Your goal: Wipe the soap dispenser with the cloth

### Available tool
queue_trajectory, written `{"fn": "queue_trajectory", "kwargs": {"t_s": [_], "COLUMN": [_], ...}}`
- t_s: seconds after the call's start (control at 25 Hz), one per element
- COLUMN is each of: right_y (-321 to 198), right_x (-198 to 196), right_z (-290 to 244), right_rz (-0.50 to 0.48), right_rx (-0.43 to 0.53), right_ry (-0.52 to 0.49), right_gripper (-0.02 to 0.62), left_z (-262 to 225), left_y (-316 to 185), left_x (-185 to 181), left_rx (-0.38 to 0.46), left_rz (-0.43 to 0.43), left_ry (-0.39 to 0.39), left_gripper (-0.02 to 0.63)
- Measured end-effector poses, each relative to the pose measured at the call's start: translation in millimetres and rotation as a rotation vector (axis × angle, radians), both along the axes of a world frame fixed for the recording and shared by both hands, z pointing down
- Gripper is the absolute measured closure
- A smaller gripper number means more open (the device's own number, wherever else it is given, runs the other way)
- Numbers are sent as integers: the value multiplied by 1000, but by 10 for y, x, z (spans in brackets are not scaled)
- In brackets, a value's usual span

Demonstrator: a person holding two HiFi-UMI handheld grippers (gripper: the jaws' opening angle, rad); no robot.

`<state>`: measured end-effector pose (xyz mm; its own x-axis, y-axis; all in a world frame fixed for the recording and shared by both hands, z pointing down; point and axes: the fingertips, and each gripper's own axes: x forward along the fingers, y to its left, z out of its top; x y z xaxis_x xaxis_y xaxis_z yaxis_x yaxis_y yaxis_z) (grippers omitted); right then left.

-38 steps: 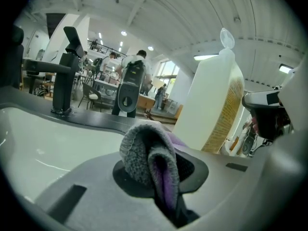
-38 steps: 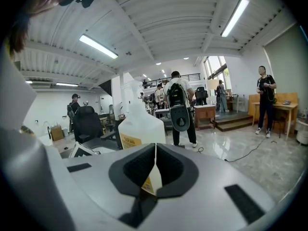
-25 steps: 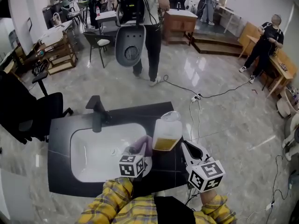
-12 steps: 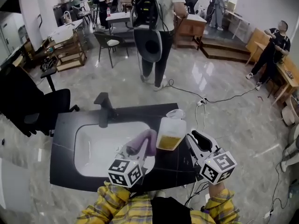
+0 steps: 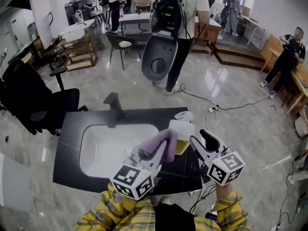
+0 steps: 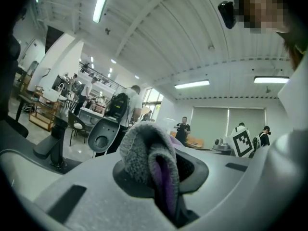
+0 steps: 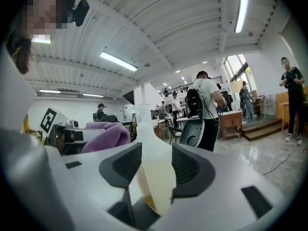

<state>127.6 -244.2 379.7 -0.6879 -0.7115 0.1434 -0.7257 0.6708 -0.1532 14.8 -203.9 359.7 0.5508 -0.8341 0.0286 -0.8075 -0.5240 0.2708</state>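
The soap dispenser (image 5: 182, 130), a white bottle with yellow liquid and a pump top, stands on the black counter (image 5: 72, 174) right of the basin. My left gripper (image 5: 153, 154) is shut on the purple-and-grey cloth (image 5: 160, 145), raised just left of the bottle; the left gripper view shows the cloth (image 6: 147, 155) bunched between the jaws. My right gripper (image 5: 198, 139) is right of the bottle. Its jaws have just been opening. In the right gripper view the dispenser (image 7: 149, 138) fills the gap at that gripper's tips (image 7: 154, 177), and no pad visibly presses on it.
A white sink basin (image 5: 103, 153) with a black faucet (image 5: 114, 109) is set in the counter. Behind it a person with a backpack carries a grey shell (image 5: 158, 61). A black office chair (image 5: 33, 105) stands at the left; a cable (image 5: 226, 106) crosses the floor.
The left gripper has risen with the cloth from over the basin to beside the bottle. The right gripper's jaws have opened around the bottle's side.
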Motion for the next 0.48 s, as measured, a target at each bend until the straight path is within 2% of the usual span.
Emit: {"fn": "queue_trajectory", "kwargs": {"t_s": [0.2, 0.48], "right_y": [60, 132], "right_x": [43, 154], "right_z": [-1, 16], "right_rz": [0, 1], "right_rx": [-5, -7], "right_ry": [-9, -12], "right_gripper": [430, 430], "left_z": [-166, -151], "left_y": [-21, -68], "left_x": [272, 392], "left_rx": [63, 62], "left_rz": [48, 49], "left_ry": [-65, -68], "left_gripper": [557, 557]}}
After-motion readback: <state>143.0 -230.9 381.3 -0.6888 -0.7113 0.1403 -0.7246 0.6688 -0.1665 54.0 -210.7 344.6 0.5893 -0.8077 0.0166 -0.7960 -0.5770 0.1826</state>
